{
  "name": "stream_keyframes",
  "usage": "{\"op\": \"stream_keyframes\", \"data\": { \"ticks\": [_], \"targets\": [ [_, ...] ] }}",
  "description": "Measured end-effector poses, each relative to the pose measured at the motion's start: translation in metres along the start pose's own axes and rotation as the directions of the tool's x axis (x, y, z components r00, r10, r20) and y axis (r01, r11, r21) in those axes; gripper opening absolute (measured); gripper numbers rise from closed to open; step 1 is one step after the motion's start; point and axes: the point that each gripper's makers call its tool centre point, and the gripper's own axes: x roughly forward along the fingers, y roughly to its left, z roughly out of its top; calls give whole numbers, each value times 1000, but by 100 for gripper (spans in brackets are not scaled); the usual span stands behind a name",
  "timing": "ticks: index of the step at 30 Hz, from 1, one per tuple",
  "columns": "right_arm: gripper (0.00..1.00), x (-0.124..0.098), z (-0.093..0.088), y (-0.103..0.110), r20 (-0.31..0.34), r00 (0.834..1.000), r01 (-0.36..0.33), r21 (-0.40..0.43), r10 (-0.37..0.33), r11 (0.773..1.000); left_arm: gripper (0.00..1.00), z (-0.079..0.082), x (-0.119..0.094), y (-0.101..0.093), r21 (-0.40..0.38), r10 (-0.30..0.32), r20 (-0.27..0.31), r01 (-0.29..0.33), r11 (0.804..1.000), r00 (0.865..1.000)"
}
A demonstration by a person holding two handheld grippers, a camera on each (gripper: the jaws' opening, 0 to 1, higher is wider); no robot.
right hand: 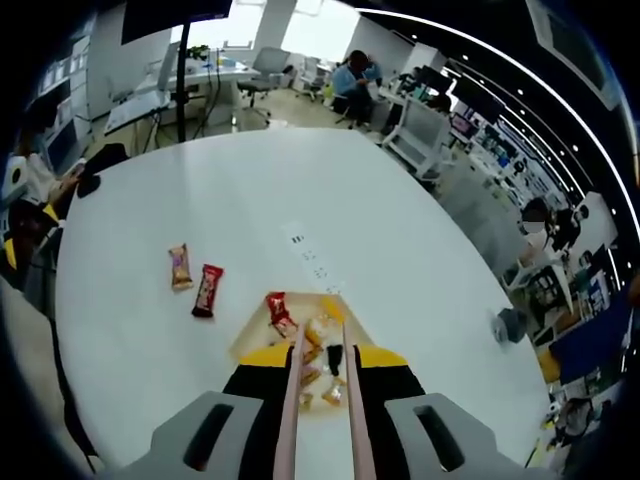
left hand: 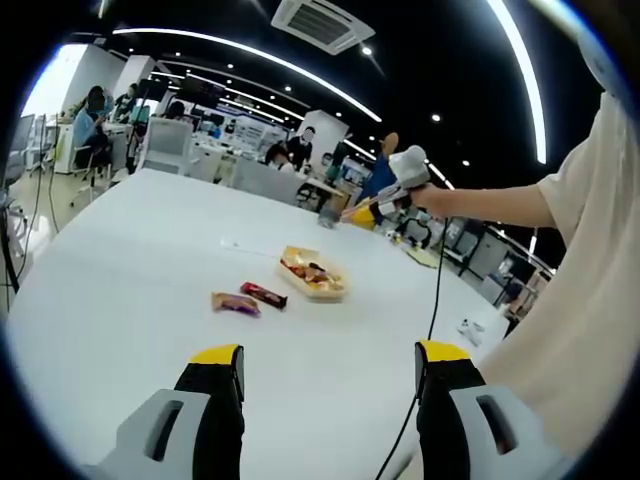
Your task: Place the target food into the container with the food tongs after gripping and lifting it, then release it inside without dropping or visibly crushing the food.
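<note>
A shallow container (left hand: pixel 312 273) holding several wrapped snacks sits mid-table. Two wrapped snack bars, one orange (left hand: pixel 236 303) and one dark red (left hand: pixel 264 295), lie just left of it. My left gripper (left hand: pixel 330 355) hovers open and empty at the near table edge. A hand holds my right gripper (left hand: pixel 400 180) raised beyond the container, shut on the food tongs (left hand: pixel 362 209). In the right gripper view, that gripper (right hand: pixel 322 355) clamps the tongs (right hand: pixel 297 390), whose two tips stand apart over the container (right hand: pixel 252 338). A red packet (right hand: pixel 278 310) lies inside. The two bars (right hand: pixel 179 266) (right hand: pixel 207 290) lie left of it.
A black cable (left hand: pixel 435 290) hangs from the right gripper to the table edge. A flat white strip (right hand: pixel 310 250) lies beyond the container. A small white item (left hand: pixel 470 328) rests near the right edge. Office chairs, desks and people surround the table.
</note>
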Motion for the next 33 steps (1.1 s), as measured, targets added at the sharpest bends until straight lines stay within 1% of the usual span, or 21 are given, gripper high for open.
{"op": "stream_keyframes", "data": {
  "ticks": [6, 14, 17, 20, 27, 33],
  "targets": [
    [22, 3, -2, 5, -4, 1000, -10, 2, 10, 1000, 69, 0, 0, 0, 1, -1, -1, 1, 1000, 1000],
    [22, 7, 6, 17, 5, 1000, -29, -9, 29, 1000, 69, -1, 0, 0, -3, -2, 2, 2, 1000, 1000],
    [23, 10, 9, 23, 7, 999, -40, -13, 40, 999, 69, 0, 1, 0, -3, -4, 2, 4, 1000, 1000],
    [23, 15, 13, 35, 10, 998, -56, -20, 57, 998, 69, 0, 1, 0, -3, -5, 4, 5, 1000, 1000],
    [23, 22, 15, 55, 7, 996, -88, -41, 88, 995, 69, -1, -2, 3, -7, 0, 4, 0, 1000, 1000],
    [23, 28, 20, 71, 12, 993, -113, -39, 113, 993, 69, -2, -3, 4, -9, 1, 3, -1, 1000, 1000]
  ]
}}
